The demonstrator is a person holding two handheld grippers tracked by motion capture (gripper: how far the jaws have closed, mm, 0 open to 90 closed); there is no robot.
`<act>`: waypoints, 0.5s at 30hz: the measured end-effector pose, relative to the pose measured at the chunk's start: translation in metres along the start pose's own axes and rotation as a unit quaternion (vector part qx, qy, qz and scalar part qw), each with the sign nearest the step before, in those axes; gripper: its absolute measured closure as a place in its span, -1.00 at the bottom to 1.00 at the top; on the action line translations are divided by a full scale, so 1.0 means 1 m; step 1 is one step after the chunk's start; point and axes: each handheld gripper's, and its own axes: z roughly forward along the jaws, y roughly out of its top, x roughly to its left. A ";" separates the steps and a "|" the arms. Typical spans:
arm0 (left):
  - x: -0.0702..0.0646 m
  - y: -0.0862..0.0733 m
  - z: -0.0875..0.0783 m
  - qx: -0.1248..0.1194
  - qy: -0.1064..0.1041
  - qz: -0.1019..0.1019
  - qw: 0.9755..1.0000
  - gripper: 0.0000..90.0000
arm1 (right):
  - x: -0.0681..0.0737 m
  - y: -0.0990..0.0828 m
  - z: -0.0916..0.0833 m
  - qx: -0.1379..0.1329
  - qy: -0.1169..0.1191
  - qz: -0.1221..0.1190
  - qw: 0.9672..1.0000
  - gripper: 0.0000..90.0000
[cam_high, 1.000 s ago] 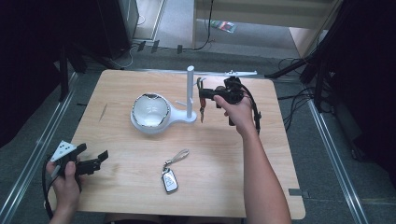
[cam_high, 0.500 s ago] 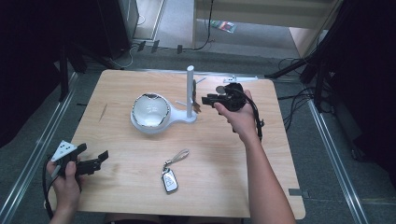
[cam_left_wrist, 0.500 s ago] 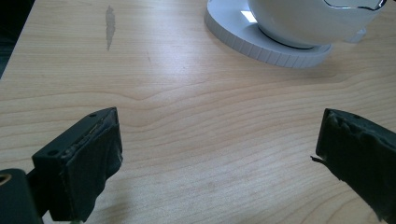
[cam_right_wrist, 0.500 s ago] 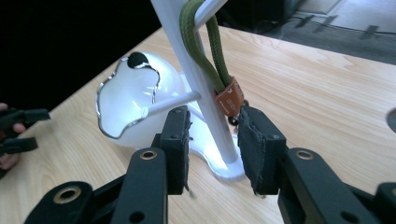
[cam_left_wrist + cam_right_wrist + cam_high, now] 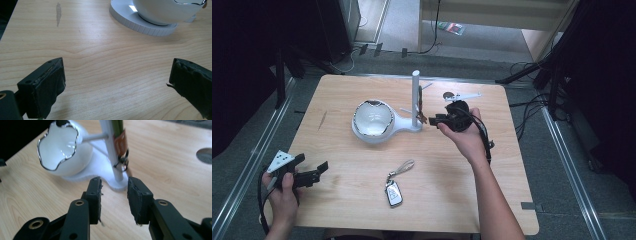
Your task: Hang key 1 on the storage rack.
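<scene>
A white stand [image 5: 404, 124] holds a white bowl [image 5: 373, 117] with a silver rim and an upright post [image 5: 415, 95]. A green and orange strap with a metal ring [image 5: 121, 145] hangs against the post. My right gripper [image 5: 432, 120] points at the foot of the post, just short of it. Its jaws have just been opening, and they stand apart with nothing between them [image 5: 114, 183]. A car key [image 5: 393, 193] with a loop strap lies near the front of the table. My left gripper [image 5: 321, 171] rests open at the front left corner, jaws wide apart over bare wood [image 5: 117, 72].
A dark round spot [image 5: 448, 95] and a white bar [image 5: 467, 95] lie behind my right hand. A grey mark [image 5: 58, 12] streaks the wood left of the bowl. The stand's round base [image 5: 150, 25] lies ahead of the left gripper. Cables trail on the floor to the right.
My right hand has shifted toward the near side of the table and now faces the foot of the post. The left hand has stayed still.
</scene>
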 end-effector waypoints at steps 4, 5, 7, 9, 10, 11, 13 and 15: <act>0.000 0.000 0.000 0.000 0.000 0.000 1.000 -0.98 | 0.004 -0.007 0.005 0.015 -0.006 0.000 1.000 0.45; 0.000 0.000 0.000 0.000 0.000 0.000 1.000 -0.98 | 0.005 -0.010 0.006 0.019 -0.007 0.001 1.000 0.45; 0.000 0.000 0.000 0.000 0.000 -0.001 1.000 -0.98 | 0.007 -0.015 0.009 0.028 -0.006 0.004 1.000 0.44; 0.000 0.000 0.000 -0.001 -0.001 -0.002 1.000 -0.98 | 0.009 -0.020 0.012 0.034 -0.007 0.005 0.999 0.44; 0.000 0.000 0.000 0.000 -0.001 -0.002 1.000 -0.98 | 0.010 -0.025 0.014 0.041 -0.008 0.004 0.999 0.44; 0.000 0.000 0.000 0.000 -0.001 -0.002 1.000 -0.98 | 0.011 -0.027 0.015 0.045 -0.008 0.007 0.999 0.44; 0.000 0.000 0.000 0.000 -0.001 -0.002 1.000 -0.98 | 0.012 -0.031 0.017 0.049 -0.007 0.007 0.999 0.44; 0.000 0.000 0.000 0.000 -0.001 -0.002 1.000 -0.98 | 0.013 -0.033 0.018 0.050 -0.009 0.005 0.999 0.44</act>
